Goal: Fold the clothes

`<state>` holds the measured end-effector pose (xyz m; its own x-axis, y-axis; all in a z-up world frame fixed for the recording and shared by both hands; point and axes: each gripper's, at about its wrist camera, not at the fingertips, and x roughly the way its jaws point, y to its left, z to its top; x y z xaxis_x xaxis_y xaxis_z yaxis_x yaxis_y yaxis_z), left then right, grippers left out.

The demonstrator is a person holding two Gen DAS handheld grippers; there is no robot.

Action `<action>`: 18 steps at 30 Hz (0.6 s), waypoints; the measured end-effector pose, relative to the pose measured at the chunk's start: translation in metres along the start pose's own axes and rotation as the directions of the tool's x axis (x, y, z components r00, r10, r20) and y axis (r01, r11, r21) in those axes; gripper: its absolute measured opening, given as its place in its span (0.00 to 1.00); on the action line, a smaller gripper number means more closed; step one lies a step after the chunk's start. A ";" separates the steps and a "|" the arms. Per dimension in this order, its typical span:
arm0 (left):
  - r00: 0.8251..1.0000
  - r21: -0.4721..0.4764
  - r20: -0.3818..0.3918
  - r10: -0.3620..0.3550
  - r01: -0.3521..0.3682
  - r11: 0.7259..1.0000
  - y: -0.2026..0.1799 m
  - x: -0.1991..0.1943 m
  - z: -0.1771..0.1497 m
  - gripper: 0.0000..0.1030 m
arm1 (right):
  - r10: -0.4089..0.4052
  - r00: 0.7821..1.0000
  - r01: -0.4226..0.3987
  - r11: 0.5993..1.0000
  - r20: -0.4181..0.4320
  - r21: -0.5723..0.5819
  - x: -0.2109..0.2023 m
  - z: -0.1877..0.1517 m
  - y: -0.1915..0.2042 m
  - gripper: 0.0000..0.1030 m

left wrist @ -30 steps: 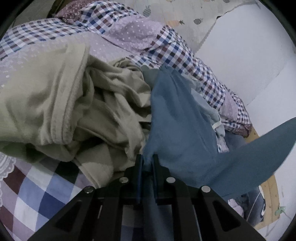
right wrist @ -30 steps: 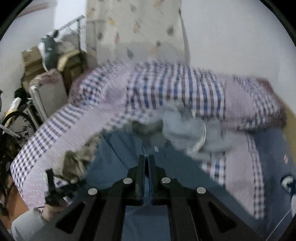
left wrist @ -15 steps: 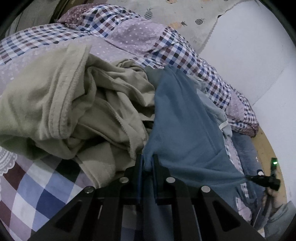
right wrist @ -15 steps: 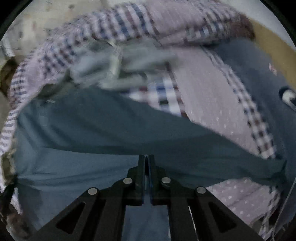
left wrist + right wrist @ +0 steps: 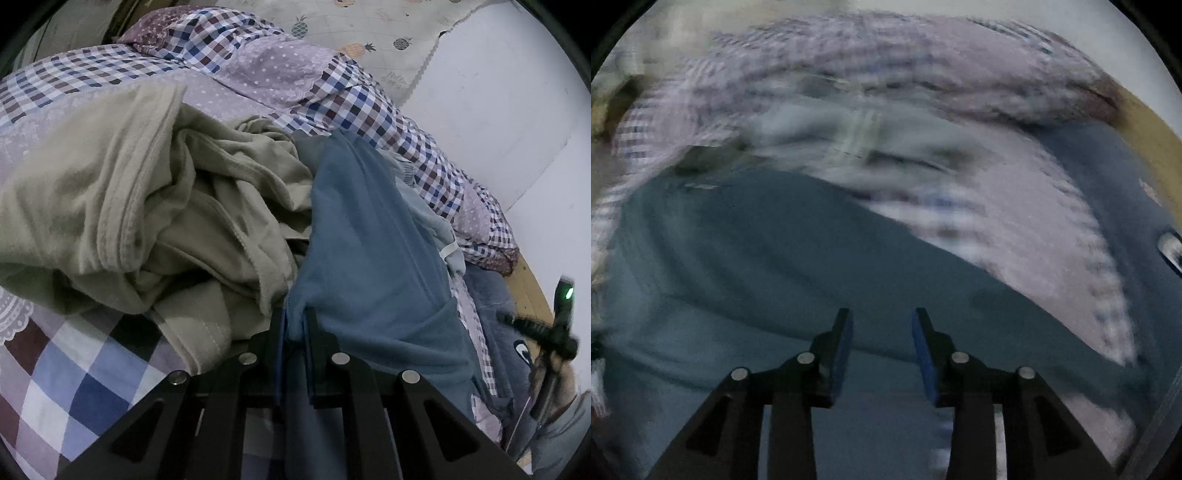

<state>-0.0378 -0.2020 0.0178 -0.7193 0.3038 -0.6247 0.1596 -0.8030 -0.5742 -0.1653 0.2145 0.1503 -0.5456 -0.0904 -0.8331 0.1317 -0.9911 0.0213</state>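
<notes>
Left claw [image 5: 294, 325] pinches wrinkled blue garment [image 5: 369, 258]; right claw [image 5: 882, 332], just spreading, holds nothing.

Right hand-held gripper [image 5: 882, 328] just released blue garment [image 5: 775, 258].

the bed [image 5: 92, 373] is covered with a patchwork sheet of blue, white and maroon checks and lilac dotted panels, with a checked quilt [image 5: 332, 96] bunched along its far side against the wall. on the sheet lie a crumpled heap of beige clothes [image 5: 155, 206], a blue garment [image 5: 369, 243] spread out just beside it and touching it, a pale grey-blue piece [image 5: 432, 218] further right, and a dark navy garment [image 5: 491, 299] at the bed's right edge. the right wrist view is blurred but shows the blue garment lying across the sheet.
</notes>
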 end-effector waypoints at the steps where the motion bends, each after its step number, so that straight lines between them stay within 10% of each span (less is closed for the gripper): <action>1: 1.000 -0.001 0.000 -0.002 0.002 1.000 0.000 0.000 0.000 0.08 | 0.076 0.997 -0.076 0.996 0.008 -0.039 0.000 0.006 0.023 0.35; 7: 1.000 -0.006 -0.001 -0.016 0.016 1.000 0.002 0.001 0.000 0.08 | 0.311 0.949 -0.311 0.898 -0.050 -0.312 0.031 0.037 0.156 0.35; 18: 0.999 -0.034 -0.018 -0.040 0.039 0.999 0.007 0.006 0.001 0.08 | 0.236 0.964 -0.262 0.763 -0.124 -0.591 0.089 0.063 0.280 0.33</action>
<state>-0.0418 -0.2066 0.0107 -0.7129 0.3448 -0.6106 0.1538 -0.7727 -0.6158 -0.2290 -0.0775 0.1170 -0.3926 -0.3087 -0.8663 0.7326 -0.6744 -0.0917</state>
